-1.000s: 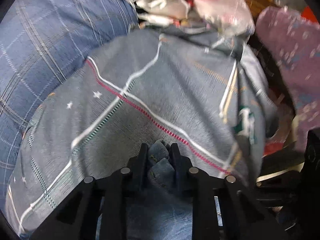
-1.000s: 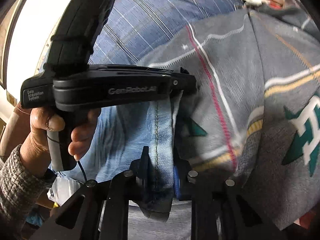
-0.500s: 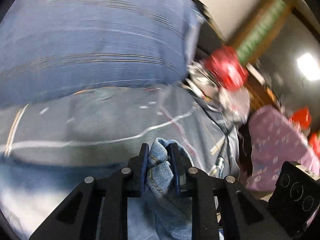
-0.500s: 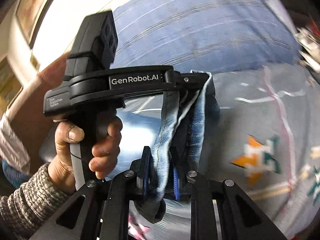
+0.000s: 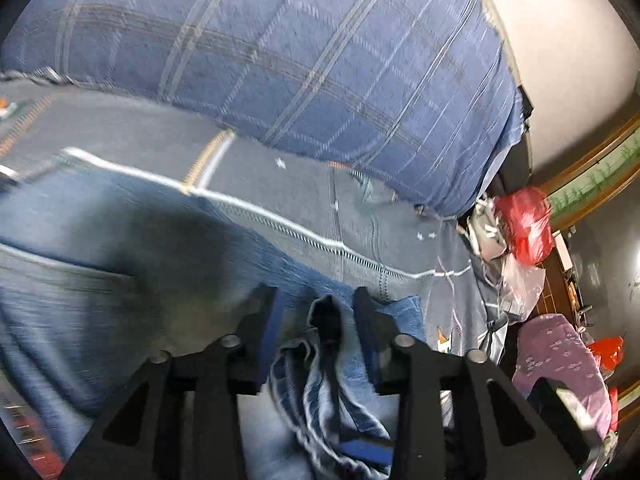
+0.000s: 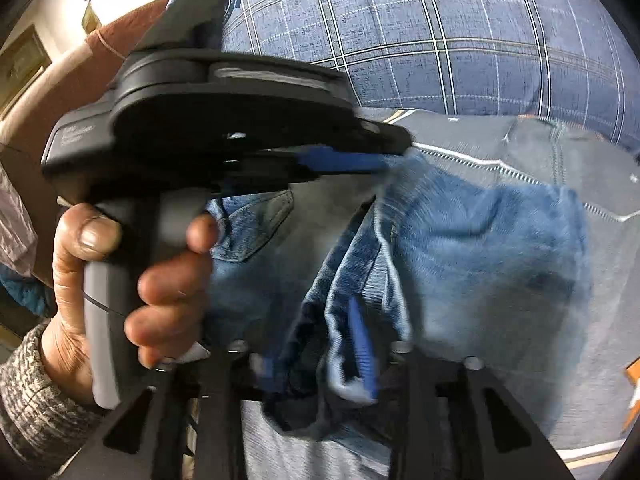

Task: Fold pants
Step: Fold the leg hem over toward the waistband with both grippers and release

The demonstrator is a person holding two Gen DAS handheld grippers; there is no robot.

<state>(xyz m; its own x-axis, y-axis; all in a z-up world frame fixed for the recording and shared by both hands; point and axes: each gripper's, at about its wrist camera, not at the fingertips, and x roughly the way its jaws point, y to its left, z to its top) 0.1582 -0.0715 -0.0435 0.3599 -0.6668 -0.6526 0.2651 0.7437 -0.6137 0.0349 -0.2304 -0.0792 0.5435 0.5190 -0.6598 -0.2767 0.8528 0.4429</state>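
Note:
Blue denim pants point(image 5: 100, 264) lie folded over on a grey bedspread point(image 5: 280, 196); they also show in the right wrist view point(image 6: 480, 248). My left gripper point(image 5: 316, 312) has its jaws spread apart, with a loose bunch of the pants' hem slack between them. My right gripper point(image 6: 320, 344) is also spread open, and a fold of denim hangs loosely across its blue pads. The left gripper shows in the right wrist view point(image 6: 384, 156), held in a hand, with its tip over the pants.
A large blue plaid pillow point(image 5: 300, 60) lies behind the pants on the bed. Red bags point(image 5: 524, 228) and a purple cloth point(image 5: 560, 364) clutter the right side beyond the bed's edge. A brown headboard point(image 6: 60, 92) stands at the left.
Both grippers swung the hem over and down onto the rest of the pants, then opened. The denim they clamped now sits slack between the fingers.

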